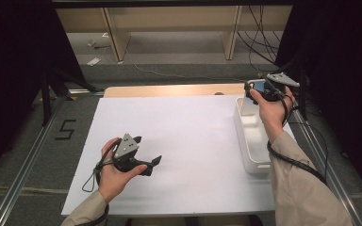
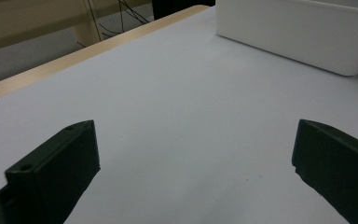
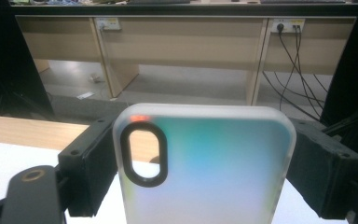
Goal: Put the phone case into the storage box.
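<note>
while my right hand [image 1: 271,110] is raised over the far end of the white bin [image 1: 250,141], the right gripper [image 3: 200,163] pinches a phone case [image 3: 205,172] by its sides (lower edge cut off). left gripper [image 2: 196,163] rests low on the white sheet [image 1: 188,136], jaws wide, empty.

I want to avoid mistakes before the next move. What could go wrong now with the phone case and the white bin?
1. The right hand-held gripper holds the phone case only by its side edges, high above the bin. It may slip or twist out.
2. The bin sits near the table's right edge, so a bump from that hand could push it off.
3. The left hand-held gripper is open and far away, so it probably cannot catch a fall.
</note>
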`<action>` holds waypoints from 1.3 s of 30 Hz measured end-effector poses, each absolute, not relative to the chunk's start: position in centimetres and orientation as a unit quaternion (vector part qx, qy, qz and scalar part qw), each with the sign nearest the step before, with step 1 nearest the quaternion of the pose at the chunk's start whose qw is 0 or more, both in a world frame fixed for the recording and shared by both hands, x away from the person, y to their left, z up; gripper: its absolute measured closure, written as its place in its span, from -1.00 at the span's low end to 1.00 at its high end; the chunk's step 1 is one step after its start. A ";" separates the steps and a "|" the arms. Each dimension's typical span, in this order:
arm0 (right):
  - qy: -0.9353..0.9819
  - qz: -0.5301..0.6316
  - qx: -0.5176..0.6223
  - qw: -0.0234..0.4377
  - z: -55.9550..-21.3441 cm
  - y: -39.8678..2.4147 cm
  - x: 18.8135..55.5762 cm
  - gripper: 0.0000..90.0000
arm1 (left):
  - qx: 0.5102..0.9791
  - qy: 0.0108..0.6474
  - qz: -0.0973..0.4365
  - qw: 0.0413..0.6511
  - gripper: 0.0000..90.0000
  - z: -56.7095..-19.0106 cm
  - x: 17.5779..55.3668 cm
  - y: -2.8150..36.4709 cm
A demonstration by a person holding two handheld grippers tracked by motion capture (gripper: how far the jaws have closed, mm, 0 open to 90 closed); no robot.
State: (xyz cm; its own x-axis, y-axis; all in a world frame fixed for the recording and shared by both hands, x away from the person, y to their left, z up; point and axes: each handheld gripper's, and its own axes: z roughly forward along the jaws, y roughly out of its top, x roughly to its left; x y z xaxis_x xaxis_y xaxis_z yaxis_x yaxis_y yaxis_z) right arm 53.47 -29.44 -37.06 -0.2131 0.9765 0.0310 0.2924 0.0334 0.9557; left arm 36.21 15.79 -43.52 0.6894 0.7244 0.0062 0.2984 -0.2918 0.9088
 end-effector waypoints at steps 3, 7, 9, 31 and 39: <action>0.621 0.470 0.512 0.363 -37.1 -29.5 53.6 -0.60 | 0.775 0.329 0.216 0.495 -1.00 -43.5 36.2 15.8; 0.622 0.468 0.512 0.363 -37.1 -29.4 53.7 -0.60 | 0.775 0.328 0.216 0.494 -1.00 -43.5 36.2 15.8; 0.622 0.468 0.512 0.364 -37.2 -29.4 53.7 -0.60 | 0.775 0.328 0.216 0.494 -1.00 -43.5 36.2 15.8; 0.626 0.456 0.517 0.364 -38.1 -29.4 54.4 -0.60 | 0.776 0.329 0.214 0.494 -1.00 -43.6 36.2 15.8; 0.628 0.453 0.517 0.364 -38.3 -29.5 54.5 -0.60 | 0.776 0.329 0.213 0.494 -1.00 -43.6 36.2 15.7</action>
